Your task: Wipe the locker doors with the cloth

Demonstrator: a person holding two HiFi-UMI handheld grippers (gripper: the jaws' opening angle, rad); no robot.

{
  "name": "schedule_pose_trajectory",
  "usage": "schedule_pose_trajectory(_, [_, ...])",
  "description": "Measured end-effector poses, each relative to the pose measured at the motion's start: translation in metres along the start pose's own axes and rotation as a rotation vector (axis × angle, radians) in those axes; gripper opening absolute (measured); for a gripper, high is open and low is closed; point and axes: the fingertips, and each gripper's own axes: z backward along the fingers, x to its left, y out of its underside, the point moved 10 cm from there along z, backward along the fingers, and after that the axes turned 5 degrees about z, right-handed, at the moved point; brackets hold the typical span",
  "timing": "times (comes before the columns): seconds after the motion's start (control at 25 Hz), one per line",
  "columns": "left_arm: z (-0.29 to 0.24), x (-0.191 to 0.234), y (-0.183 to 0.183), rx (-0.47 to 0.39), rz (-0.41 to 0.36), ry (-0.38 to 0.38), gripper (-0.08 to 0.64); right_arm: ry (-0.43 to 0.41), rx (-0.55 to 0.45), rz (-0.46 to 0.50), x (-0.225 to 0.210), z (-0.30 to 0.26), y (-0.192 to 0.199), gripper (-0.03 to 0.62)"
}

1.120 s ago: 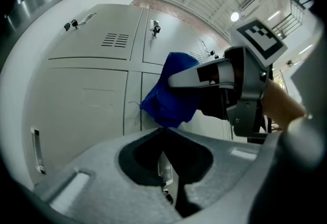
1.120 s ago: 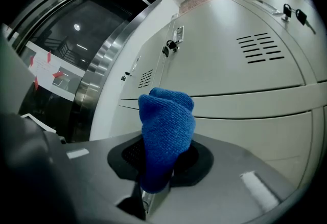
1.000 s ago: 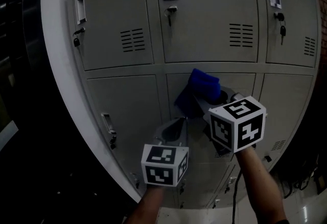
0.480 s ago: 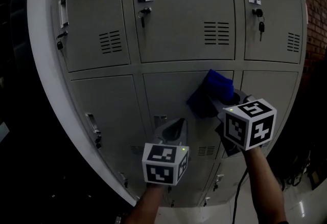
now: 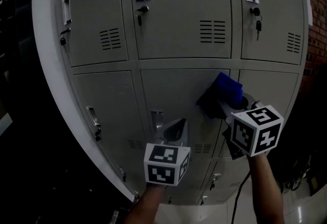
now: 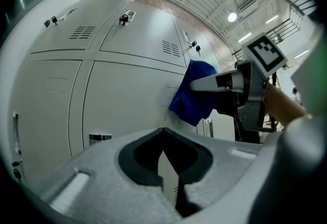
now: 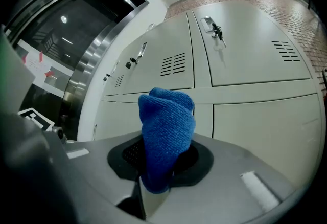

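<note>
Right gripper view: cloth [image 7: 167, 136] between jaws

A blue folded cloth [image 5: 228, 88] lies against the grey metal locker door's [image 5: 171, 92] upper right corner. The left gripper [image 5: 175, 128] hangs before that door, lower left.

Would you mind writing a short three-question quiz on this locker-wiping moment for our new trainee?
1. True or false: the left gripper holds the blue cloth.
2. In the head view, which row of locker doors is the cloth at? A) the top row B) the second row C) the bottom row
3. Fill in: the jaws of the right gripper are shut on the ____.

Key: 1 false, its jaws are together with nothing between them; 2 B; 3 cloth.
</note>
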Motion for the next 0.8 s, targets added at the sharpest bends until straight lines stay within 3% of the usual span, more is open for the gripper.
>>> schedule_pose_trajectory(0.56, [0.050,-0.043,0.040,0.022,-0.019,-0.148,0.001,-0.060,-0.031,-0.014,0.059,0.048,0.078,0.081])
schedule_pose_trajectory(0.8, [0.082,-0.042,0.049,-0.002,-0.020,-0.158,0.002,0.002,-0.037,-0.022,0.100,0.061,0.095,0.080])
